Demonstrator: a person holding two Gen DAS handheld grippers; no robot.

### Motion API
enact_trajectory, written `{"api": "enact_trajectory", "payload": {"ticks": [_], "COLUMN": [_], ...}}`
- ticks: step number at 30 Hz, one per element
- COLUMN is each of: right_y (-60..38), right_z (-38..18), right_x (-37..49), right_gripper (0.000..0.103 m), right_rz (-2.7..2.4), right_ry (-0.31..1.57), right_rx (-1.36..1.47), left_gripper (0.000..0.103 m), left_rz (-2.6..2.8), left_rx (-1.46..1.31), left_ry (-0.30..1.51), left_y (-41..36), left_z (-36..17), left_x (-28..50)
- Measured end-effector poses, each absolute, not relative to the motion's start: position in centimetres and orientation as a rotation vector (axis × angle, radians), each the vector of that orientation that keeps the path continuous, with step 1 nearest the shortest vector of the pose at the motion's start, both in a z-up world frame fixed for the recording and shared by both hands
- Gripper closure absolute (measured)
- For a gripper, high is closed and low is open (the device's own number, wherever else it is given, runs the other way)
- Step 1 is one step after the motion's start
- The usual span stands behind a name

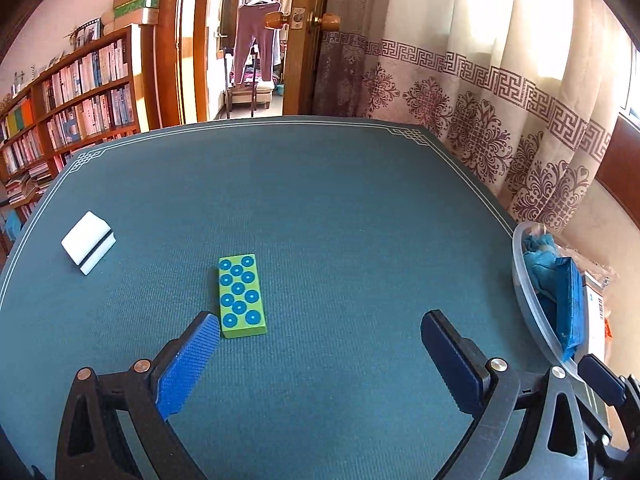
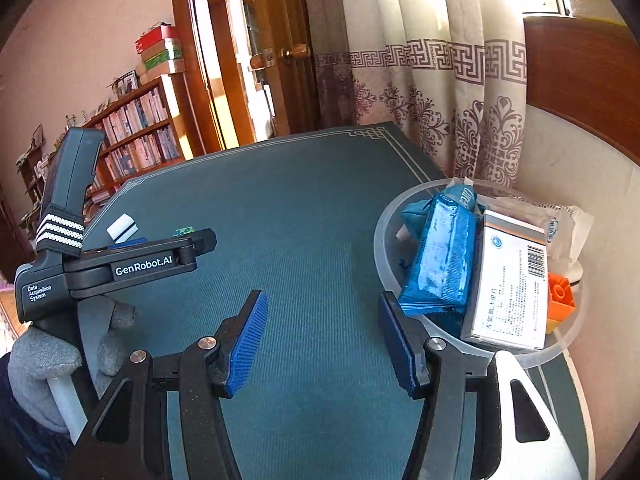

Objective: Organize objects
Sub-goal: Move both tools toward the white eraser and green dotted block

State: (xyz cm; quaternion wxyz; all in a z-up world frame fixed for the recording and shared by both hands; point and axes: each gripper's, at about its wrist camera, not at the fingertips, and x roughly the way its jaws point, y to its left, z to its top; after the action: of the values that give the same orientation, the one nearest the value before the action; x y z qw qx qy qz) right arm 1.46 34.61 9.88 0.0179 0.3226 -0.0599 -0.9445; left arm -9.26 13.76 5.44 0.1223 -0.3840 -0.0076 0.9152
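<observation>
- Table (image 1: 320,184) with teal mat fills both views; loose items lie lower left of the left wrist view, container sits at the right edge.
- Green block (image 1: 241,297), flat, blue studs up, lies lower centre of the left wrist view, just beside the left gripper's (image 1: 320,344) left finger; not between the fingers.
- Left gripper: jaws wide, nothing held.
- White eraser (image 1: 89,242) with a dark groove rests at far left of that view, well apart from the block.
- Clear bin (image 2: 386,216) at right of the right wrist view holds a blue packet (image 2: 440,256), a white box (image 2: 508,284) and an orange brick (image 2: 562,296).
- Right gripper (image 2: 320,332): jaws moderately open, empty, hovering beside the bin's near rim.
- Handling judgement: block looks like rigid, light plastic; smooth sides may slip. Best taken across its two long sides, mid-length, fingers low to the mat.
- Eraser probably soft and light, though its material is hard to tell at this size.
</observation>
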Motion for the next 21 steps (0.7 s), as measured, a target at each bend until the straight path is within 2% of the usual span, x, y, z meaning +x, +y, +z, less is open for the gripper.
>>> {"api": "enact_trajectory", "payload": {"ticks": [21], "right_y": [28.9], "right_z": [6.5], "right_x": [-1.4], "right_gripper": [0.044], "right_rz": [-2.707], "right_ry": [-0.141], "right_rx": [1.140], "left_gripper": [0.000], "left_rz": [2.898], "left_rx": [-1.208], "left_ry": [-0.045], "left_y": [3.3], "left_z": [4.7], "left_x": [-13.5]}}
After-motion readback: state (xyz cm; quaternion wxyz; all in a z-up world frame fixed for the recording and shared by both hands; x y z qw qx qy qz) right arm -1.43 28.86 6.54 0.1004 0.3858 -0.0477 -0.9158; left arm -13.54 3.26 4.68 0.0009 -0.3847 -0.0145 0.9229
